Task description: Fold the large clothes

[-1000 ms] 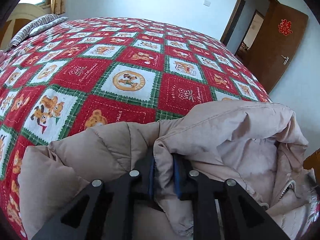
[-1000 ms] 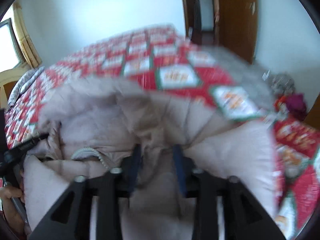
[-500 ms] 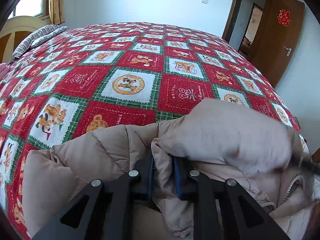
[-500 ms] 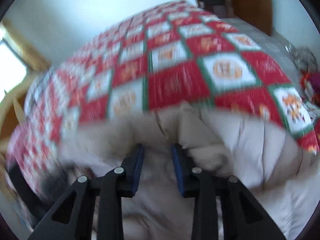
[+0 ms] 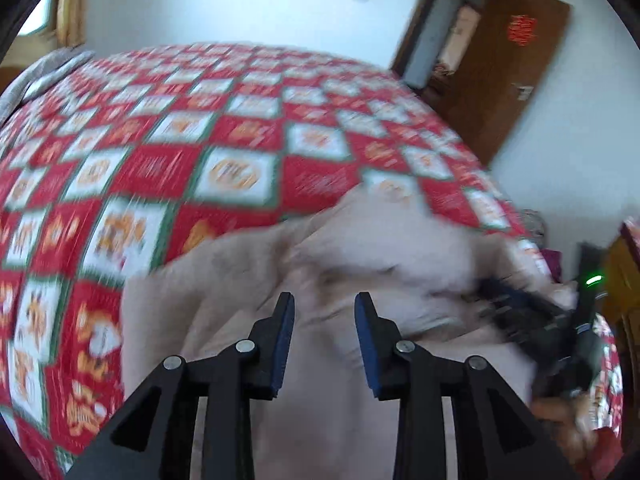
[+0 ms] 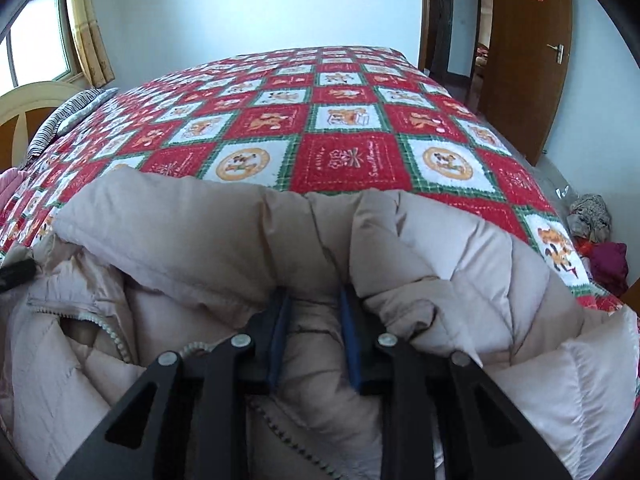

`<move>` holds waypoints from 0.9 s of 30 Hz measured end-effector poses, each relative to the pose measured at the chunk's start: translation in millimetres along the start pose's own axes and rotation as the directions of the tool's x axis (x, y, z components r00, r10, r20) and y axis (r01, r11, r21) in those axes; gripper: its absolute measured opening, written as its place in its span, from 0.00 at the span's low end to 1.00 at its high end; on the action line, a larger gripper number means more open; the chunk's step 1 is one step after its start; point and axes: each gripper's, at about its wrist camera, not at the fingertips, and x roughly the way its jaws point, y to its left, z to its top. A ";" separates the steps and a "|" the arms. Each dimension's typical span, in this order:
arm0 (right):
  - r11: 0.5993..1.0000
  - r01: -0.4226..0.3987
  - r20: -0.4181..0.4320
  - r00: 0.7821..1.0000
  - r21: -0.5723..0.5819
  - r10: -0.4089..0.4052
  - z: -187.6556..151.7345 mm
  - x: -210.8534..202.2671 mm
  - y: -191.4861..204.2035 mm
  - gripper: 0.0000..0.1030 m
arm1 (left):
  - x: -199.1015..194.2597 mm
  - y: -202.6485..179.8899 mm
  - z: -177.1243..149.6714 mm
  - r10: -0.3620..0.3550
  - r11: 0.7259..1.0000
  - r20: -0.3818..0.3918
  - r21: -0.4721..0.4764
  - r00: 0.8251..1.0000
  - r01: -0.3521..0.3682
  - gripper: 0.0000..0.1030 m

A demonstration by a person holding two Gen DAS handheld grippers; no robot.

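Lying bunched at the near edge of the bed, the beige puffer coat [image 6: 208,240] has its quilted outer shell folded over the paler lining, with a zipper [image 6: 116,332] curving along the exposed inner edge on the left. Deep in a fold at the coat's middle, the right tongs [image 6: 314,312] pinch a ridge of fabric, blue pads pressed against it from both sides. From the left wrist view, which is heavily blurred, the left tongs [image 5: 325,312] hover above the coat [image 5: 248,280] with their jaws parted and nothing between the pads; they have just been opening. At the right edge of that view the other tool shows dark against the coat, with a hand [image 5: 560,416] below it. Under the coat spreads a red, white and green patchwork quilt [image 6: 348,156]. Beyond it stand a striped pillow [image 6: 68,116], a curtained window [image 6: 36,40] and a brown wooden door [image 6: 524,60].
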 end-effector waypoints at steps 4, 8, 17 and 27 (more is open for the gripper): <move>1.000 -0.010 0.006 1.000 0.002 0.010 -1.4 -1.4 -0.1 0.27 | 15.0 -39.3 44.7 -0.041 0.999 0.088 0.010 0.995 0.041 0.48; 1.000 -0.023 0.011 1.000 0.013 0.023 -1.6 -1.6 -1.8 0.27 | 75.3 -71.4 44.5 -0.024 0.998 0.009 0.064 1.000 0.023 0.51; 1.000 -0.020 0.017 1.000 0.002 0.020 0.6 -3.6 4.2 0.27 | 106.2 -83.0 0.7 0.204 0.950 0.050 0.231 0.978 -0.210 0.51; 0.975 -0.068 0.005 0.998 0.212 0.068 12.2 -21.7 -39.4 0.29 | 117.9 -78.5 1.0 0.214 0.950 0.030 0.228 0.976 -0.215 0.51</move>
